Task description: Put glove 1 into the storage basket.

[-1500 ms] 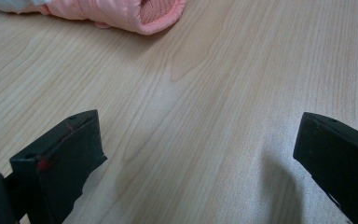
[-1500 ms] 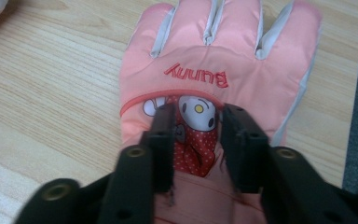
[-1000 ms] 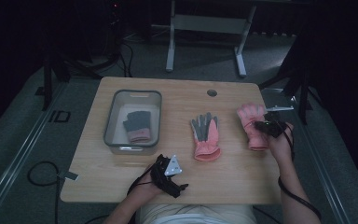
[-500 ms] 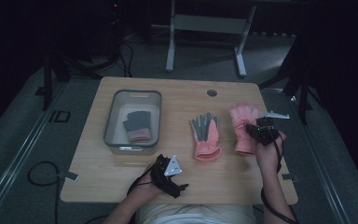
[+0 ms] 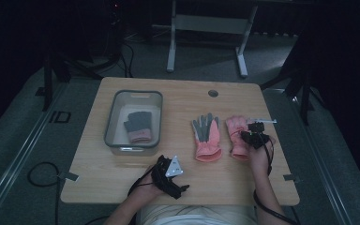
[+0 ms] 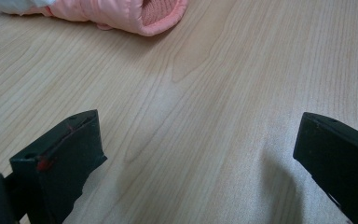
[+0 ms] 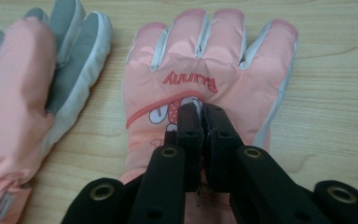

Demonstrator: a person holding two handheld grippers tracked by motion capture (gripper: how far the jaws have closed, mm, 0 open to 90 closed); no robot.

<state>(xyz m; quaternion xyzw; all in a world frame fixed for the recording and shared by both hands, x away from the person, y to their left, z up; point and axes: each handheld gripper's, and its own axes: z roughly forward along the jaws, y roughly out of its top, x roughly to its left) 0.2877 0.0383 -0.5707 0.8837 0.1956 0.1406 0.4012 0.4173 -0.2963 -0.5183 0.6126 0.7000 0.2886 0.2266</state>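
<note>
The left gripper (image 5: 169, 174) rests low on the wooden table (image 5: 178, 101) at its near edge, its 2 fingers (image 6: 60, 161) spread wide apart with only bare wood between them. Ahead of those fingers lies the cuff of a pink glove with grey palm (image 6: 121, 14). The right gripper (image 7: 201, 135) has its fingers pressed together, pinching the fabric on the back of the pink glove with printed lettering (image 7: 214, 74), which lies flat with its fingertips pointing away. Just left of it lies the grey-palmed glove. Farther left, well apart, a grey bin (image 5: 115, 117) holds a dark grey glove (image 5: 138, 125).
</note>
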